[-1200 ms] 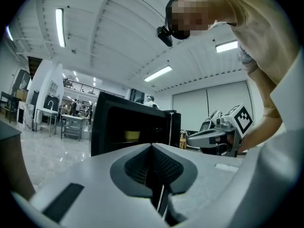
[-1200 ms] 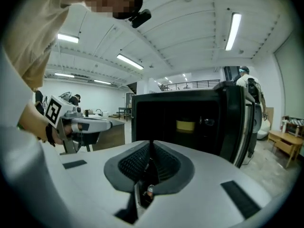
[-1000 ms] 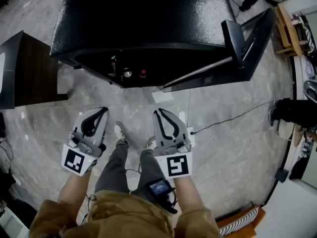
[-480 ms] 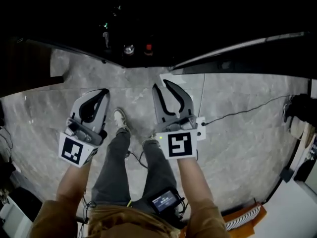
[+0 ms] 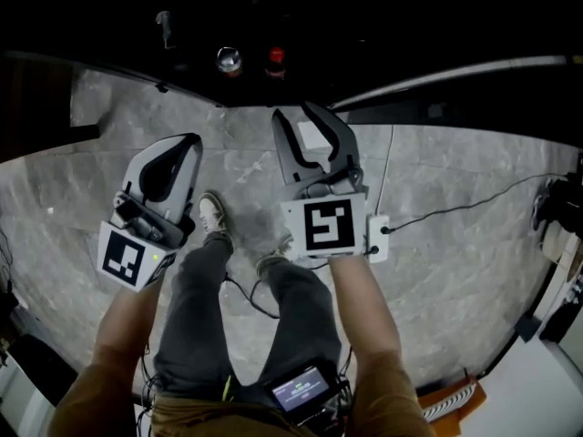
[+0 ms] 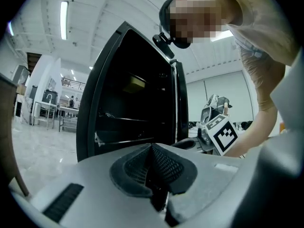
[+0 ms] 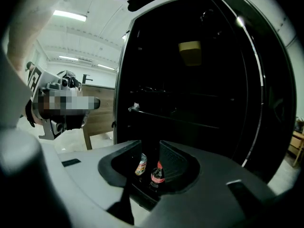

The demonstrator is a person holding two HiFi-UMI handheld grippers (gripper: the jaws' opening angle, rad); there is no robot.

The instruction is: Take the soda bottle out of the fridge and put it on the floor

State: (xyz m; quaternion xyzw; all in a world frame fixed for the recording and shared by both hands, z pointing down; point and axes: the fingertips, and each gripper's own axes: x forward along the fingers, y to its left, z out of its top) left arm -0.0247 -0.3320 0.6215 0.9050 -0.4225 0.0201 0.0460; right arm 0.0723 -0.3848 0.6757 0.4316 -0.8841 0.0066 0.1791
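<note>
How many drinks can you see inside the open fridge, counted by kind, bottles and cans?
Soda bottle, red cap: 1
Can, silver top: 1
Total: 2 drinks

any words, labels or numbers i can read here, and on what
No words can be read.
soda bottle label: too small and blurred.
container beside it: label blurred.
waist screen: too small.
marker cube: pattern only, no words.
</note>
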